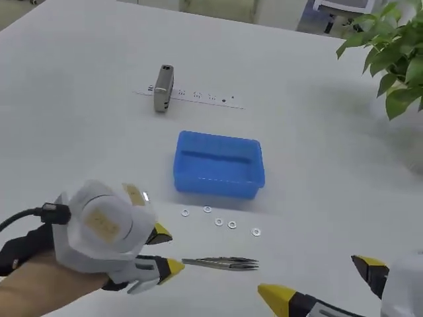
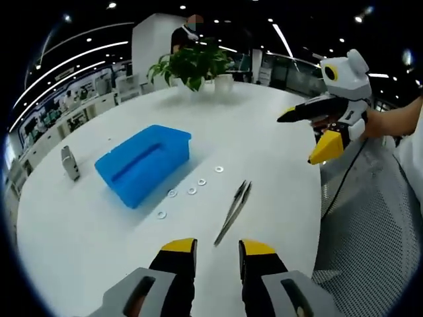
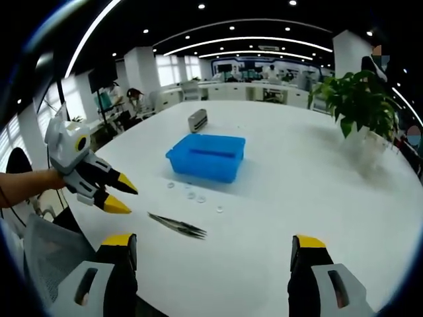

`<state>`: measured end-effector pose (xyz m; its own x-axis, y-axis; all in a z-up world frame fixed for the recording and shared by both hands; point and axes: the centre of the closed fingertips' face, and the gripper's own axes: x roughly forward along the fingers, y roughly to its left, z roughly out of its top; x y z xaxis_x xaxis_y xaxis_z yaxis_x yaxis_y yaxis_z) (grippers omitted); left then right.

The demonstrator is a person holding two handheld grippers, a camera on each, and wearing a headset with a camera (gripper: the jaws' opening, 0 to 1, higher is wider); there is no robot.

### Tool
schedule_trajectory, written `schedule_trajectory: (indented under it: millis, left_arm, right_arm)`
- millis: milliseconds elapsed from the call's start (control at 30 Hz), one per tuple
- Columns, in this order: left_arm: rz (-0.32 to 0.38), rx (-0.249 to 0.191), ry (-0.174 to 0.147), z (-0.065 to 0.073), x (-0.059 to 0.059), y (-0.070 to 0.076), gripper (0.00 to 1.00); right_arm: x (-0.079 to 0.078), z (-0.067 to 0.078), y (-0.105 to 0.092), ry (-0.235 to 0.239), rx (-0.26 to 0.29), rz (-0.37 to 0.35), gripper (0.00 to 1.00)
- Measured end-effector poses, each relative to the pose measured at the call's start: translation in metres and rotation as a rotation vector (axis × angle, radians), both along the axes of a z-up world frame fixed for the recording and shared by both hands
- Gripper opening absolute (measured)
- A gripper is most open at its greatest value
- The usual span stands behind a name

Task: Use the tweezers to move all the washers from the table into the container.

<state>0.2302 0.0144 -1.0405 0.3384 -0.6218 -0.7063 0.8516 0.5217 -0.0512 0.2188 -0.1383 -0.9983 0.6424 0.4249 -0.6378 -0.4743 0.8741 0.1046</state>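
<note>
The left claw (image 1: 168,249) is a little open and holds nothing; the tweezers (image 1: 221,263) lie on the bench (image 1: 317,132) just before its tips. Five washers (image 1: 219,222) lie beyond them, near the front wall of the blue container (image 1: 215,185), which looks empty. The right claw (image 1: 322,279) is wide open.

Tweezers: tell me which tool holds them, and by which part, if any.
Neither. The tweezers lie on the table just ahead of the open left tool; the right tool is open too.
</note>
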Motion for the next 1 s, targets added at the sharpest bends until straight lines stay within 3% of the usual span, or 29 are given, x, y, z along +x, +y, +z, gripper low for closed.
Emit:
schedule_trajectory:
  millis: [267,467,567,633,700,867,1000]
  left_arm:
    - [-0.073,0.049,0.022,-0.025,0.005,-0.008,0.12]
    - [-0.119,0.071,0.014,-0.034,0.008,-0.011,0.09]
    - [-0.154,0.087,-0.007,-0.037,0.008,-0.013,0.05]
    - [-0.189,0.080,-0.036,-0.036,0.008,-0.017,0.02]
    - [-0.196,0.089,-0.027,-0.037,0.005,-0.017,0.00]
    - [-0.251,0.102,-0.073,-0.031,-0.001,-0.019,0.00]
    - [-0.238,0.092,-0.070,-0.021,-0.007,-0.022,0.00]
  right_arm:
    - [-0.005,-0.005,-0.001,0.032,0.004,-0.003,0.96]
    - [-0.007,-0.008,-0.001,0.044,0.003,-0.003,0.96]
    - [-0.008,-0.009,0.001,0.048,0.001,0.005,0.96]
    - [-0.009,-0.009,0.002,0.048,-0.002,0.009,0.96]
    - [-0.010,-0.008,0.003,0.045,-0.004,0.015,0.96]
    - [-0.013,-0.006,0.006,0.044,-0.005,0.030,0.95]
    - [-0.016,-0.004,0.014,0.034,-0.011,0.063,0.95]
